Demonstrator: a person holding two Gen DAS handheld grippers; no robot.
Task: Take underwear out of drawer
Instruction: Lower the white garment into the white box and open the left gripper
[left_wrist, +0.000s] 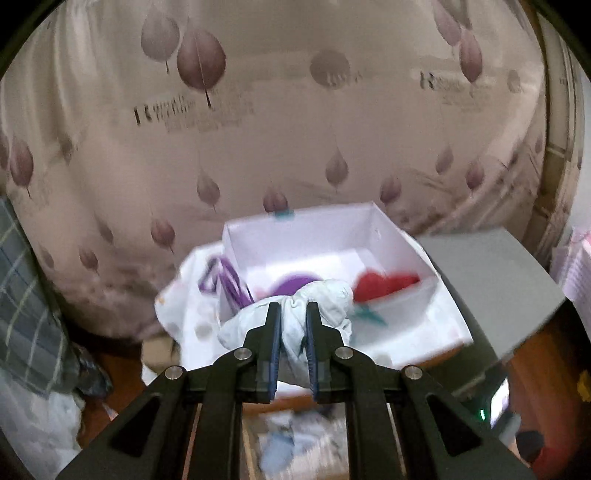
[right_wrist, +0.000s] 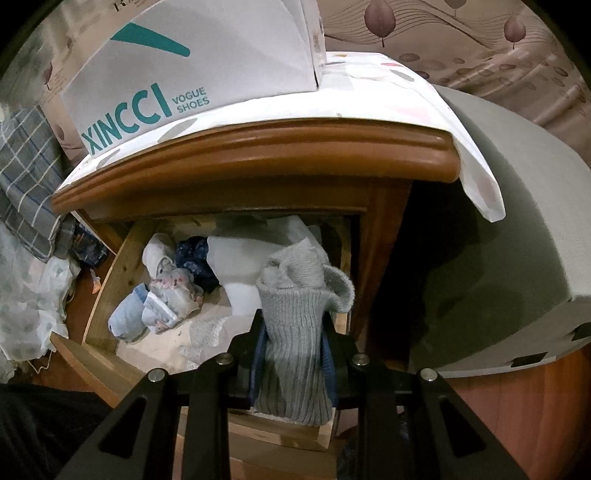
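My left gripper (left_wrist: 294, 308) is shut on a pale white-blue bundle of underwear (left_wrist: 325, 299) and holds it above the near edge of an open white shoe box (left_wrist: 306, 229). The box holds a purple garment (left_wrist: 291, 280) and a red garment (left_wrist: 384, 282). My right gripper (right_wrist: 293, 325) is shut on a grey ribbed knit roll (right_wrist: 295, 332) and holds it over the open wooden drawer (right_wrist: 110, 273). In the drawer lie a light blue roll (right_wrist: 127, 314), a floral bundle (right_wrist: 173, 291), a dark blue garment (right_wrist: 194, 258) and white cloth (right_wrist: 243, 258).
The white XINCCI shoe box (right_wrist: 184, 70) stands on a wooden nightstand (right_wrist: 258, 155) covered with a white cloth. A grey box (right_wrist: 517, 229) stands to the right. A leaf-patterned bed cover (left_wrist: 277, 110) is behind. A plaid cloth (right_wrist: 26, 184) lies at left.
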